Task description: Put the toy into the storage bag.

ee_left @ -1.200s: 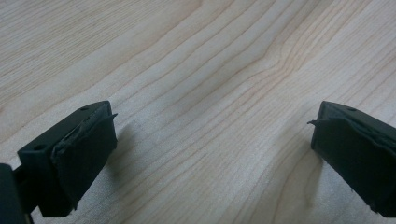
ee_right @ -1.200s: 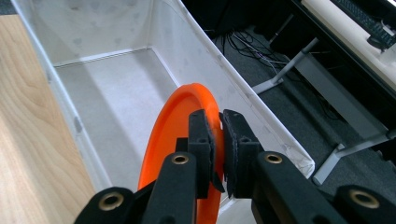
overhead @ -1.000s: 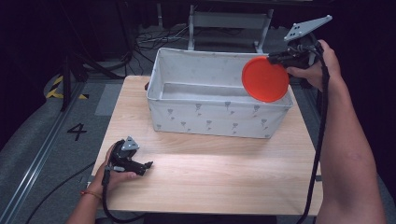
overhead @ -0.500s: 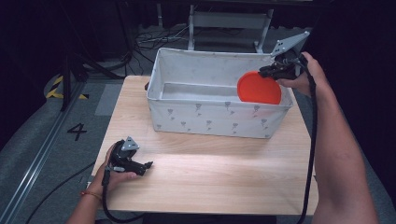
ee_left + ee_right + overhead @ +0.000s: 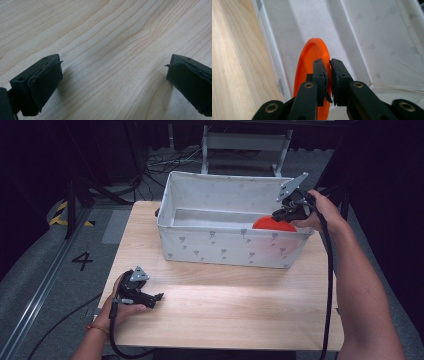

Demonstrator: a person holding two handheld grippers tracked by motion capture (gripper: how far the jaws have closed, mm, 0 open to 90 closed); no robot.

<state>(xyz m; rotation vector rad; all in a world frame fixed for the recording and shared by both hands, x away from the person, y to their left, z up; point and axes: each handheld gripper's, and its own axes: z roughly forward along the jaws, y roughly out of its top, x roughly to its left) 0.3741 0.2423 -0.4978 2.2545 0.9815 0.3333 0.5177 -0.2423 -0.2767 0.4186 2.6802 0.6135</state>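
Observation:
An orange plate (image 5: 272, 224) (image 5: 310, 65) hangs on edge inside the right end of the white fabric bin (image 5: 220, 247), partly hidden behind the bin's front wall. My right gripper (image 5: 281, 214) (image 5: 328, 62) is shut on the plate's rim, reaching in over the bin's right corner. In the right gripper view the plate stands close to the bin's near wall (image 5: 272, 55). My left gripper (image 5: 156, 297) (image 5: 112, 75) rests low over the wooden table (image 5: 225, 305) near its front left, open, with bare wood between its pads.
The bin stands across the back half of the table, and what shows of its floor (image 5: 312, 22) is bare. Grey floor with a painted number (image 5: 82, 261) lies left of the table. Cables and a metal stand (image 5: 245, 142) sit behind the bin.
My right gripper has come down with the orange plate, from above the bin's right rim into the bin. The left gripper has stayed put.

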